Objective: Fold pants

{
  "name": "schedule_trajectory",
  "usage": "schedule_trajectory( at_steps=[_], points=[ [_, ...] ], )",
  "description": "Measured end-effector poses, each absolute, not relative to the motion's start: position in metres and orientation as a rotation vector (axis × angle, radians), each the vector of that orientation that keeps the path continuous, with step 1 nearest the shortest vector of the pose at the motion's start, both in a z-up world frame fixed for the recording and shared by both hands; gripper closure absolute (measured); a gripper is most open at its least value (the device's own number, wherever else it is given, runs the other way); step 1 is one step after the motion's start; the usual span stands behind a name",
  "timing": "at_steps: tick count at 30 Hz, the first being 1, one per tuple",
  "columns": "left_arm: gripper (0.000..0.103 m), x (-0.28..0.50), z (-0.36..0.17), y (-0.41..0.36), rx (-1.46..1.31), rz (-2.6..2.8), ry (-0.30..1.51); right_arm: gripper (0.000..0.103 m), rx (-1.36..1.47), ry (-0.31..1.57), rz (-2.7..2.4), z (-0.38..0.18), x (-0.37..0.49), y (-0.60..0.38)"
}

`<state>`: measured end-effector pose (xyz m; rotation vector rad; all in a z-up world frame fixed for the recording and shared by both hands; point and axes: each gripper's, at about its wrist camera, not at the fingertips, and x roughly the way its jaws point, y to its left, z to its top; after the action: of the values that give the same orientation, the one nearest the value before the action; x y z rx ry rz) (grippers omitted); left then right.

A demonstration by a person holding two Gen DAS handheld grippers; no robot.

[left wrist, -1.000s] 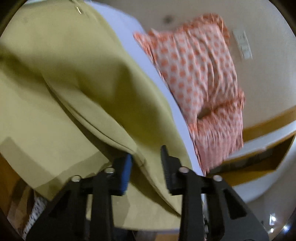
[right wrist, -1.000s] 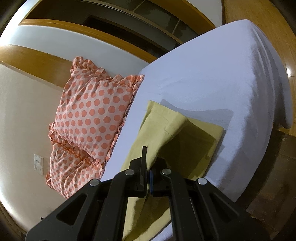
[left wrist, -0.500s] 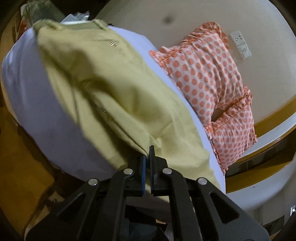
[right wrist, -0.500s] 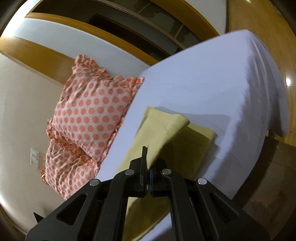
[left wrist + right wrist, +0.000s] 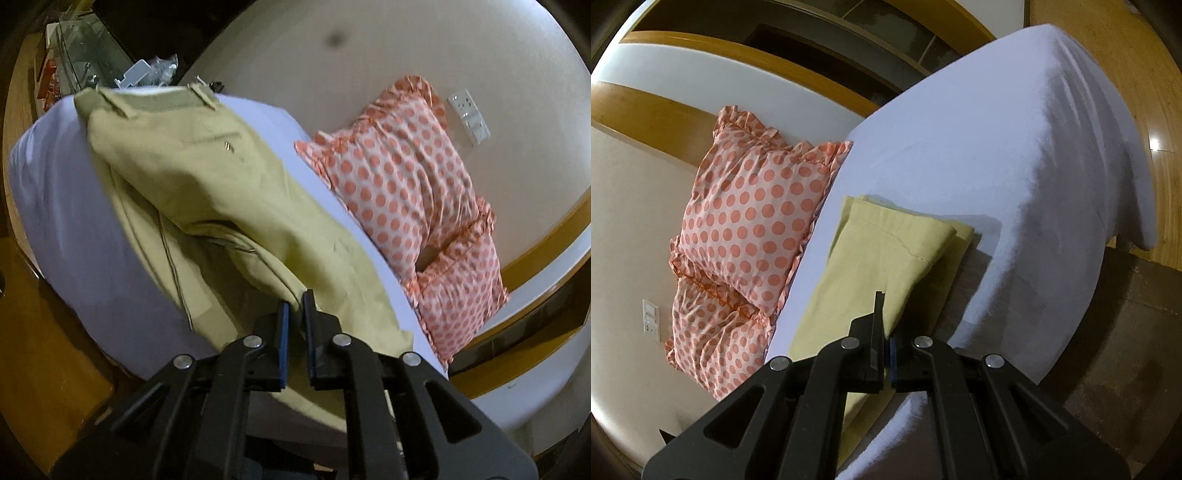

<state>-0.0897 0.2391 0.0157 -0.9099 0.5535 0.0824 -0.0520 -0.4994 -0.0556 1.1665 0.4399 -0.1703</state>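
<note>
- The left gripper (image 5: 295, 314) has its fingers drawn narrow on a fold of the khaki pants (image 5: 207, 192), which lie lengthwise on the bed (image 5: 66, 206), waistband at the far end.
- The right gripper (image 5: 884, 332) pinches the pants' (image 5: 886, 258) near edge, jaws nearly together; the hems lie stacked further off.
- Judged from this, one leg is already laid over the other and a lengthwise fold is in hand.
- The next move likely calls for both grippers to carry their edges evenly, keeping the cloth taut.
- The bed wears a pale lavender sheet; a dotted pillow (image 5: 406, 177) leans on the cream wall, with wooden flooring (image 5: 1145, 74) beyond.
</note>
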Motion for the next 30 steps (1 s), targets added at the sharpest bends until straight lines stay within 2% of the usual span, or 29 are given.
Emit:
schedule_trajectory(
  at_steps=[5,7,9,19,21,22,23,24,25,26,30],
  points=[
    [0.092,-0.106,0.015,0.214,-0.759,0.189,0.522,0.101,1.164,0.444,-0.174,-0.058,-0.051,-0.497],
    [0.092,-0.106,-0.003,0.209,-0.789,0.191,0.59,0.101,1.156,0.445,-0.183,-0.057,-0.051,-0.497],
    [0.092,-0.111,-0.012,0.211,-0.849,0.175,0.58,0.101,1.154,0.448,-0.188,-0.056,-0.05,-0.498],
    [0.094,-0.111,-0.008,0.197,-0.751,0.161,0.592,0.101,1.141,0.448,-0.227,-0.054,-0.051,-0.502],
    [0.091,-0.114,-0.011,0.201,-0.776,0.151,0.587,0.101,1.079,0.48,-0.236,-0.048,-0.047,-0.499],
    [0.089,-0.115,-0.011,0.202,-0.782,0.147,0.582,0.098,1.058,0.495,-0.244,-0.044,-0.048,-0.499],
    [0.079,-0.118,-0.008,0.203,-0.777,0.152,0.574,0.089,1.052,0.493,-0.256,-0.04,-0.051,-0.5],
    [0.062,-0.122,-0.003,0.203,-0.755,0.17,0.555,0.081,1.046,0.482,-0.27,-0.036,-0.055,-0.502],
    [0.057,-0.127,0.001,0.203,-0.734,0.186,0.532,0.056,1.037,0.457,-0.287,-0.031,-0.061,-0.505],
    [0.052,-0.131,0.006,0.203,-0.717,0.199,0.511,0.041,1.021,0.417,-0.317,-0.025,-0.069,-0.508],
    [0.046,-0.139,0.02,0.205,-0.687,0.21,0.462,0.04,0.968,0.391,-0.364,-0.016,-0.076,-0.517]
  ],
)
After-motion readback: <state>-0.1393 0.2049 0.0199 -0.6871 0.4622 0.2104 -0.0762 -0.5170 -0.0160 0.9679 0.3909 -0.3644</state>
